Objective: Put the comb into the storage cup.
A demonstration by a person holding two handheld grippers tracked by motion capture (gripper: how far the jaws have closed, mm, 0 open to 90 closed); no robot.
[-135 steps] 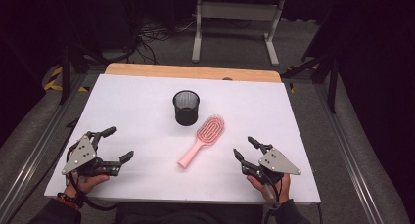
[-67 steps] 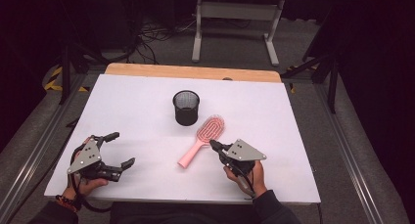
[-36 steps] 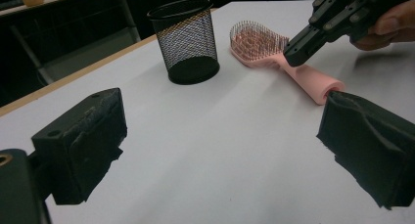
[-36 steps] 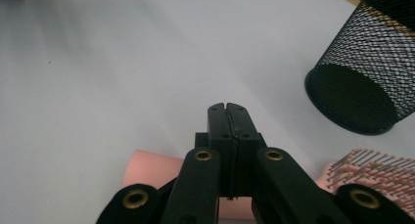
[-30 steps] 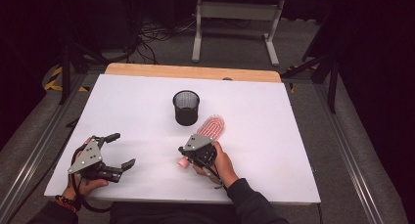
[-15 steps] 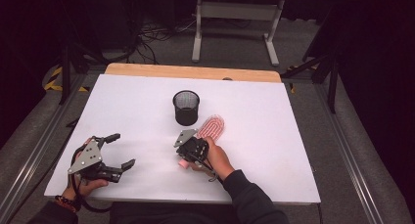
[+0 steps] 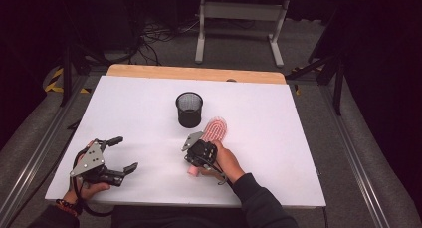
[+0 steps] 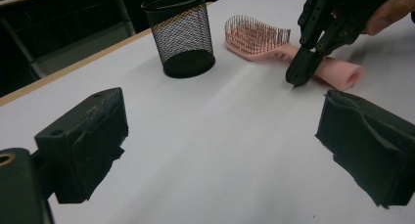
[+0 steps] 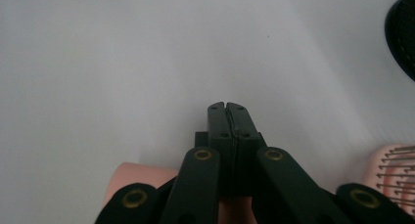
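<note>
White tabletop [image 7: 278, 138] under dim light, dark floor and a metal frame beyond its far edge. Pink hairbrush [image 7: 215, 131] lies bristles up just right of the black mesh cup [image 7: 189, 109], handle end pointing back toward me.

My right claw [image 7: 195, 156] sits over the handle. Jaws are fully closed on each other, tips down at the tabletop on the far side of the handle; they hold nothing. My left claw [image 7: 122, 153] rests at the near left, jaws wide apart and empty.

Handling, my judgement: moulded plastic brush, light and stiff, smooth handle likely a bit slippery. Bristles will flex, so a poor place to pinch. Best hold is across the handle, near its middle, jaws on the two long sides.

View notes:
- Left claw view: brush handle end looks hollow and rounded; right claw tip touches down just in front of the handle.
- Right claw view: closed jaws seam to seam, handle beneath the linkage, bristles at lower right.
- High view: overall layout, cup standing upright, close beside the brush head.
</note>
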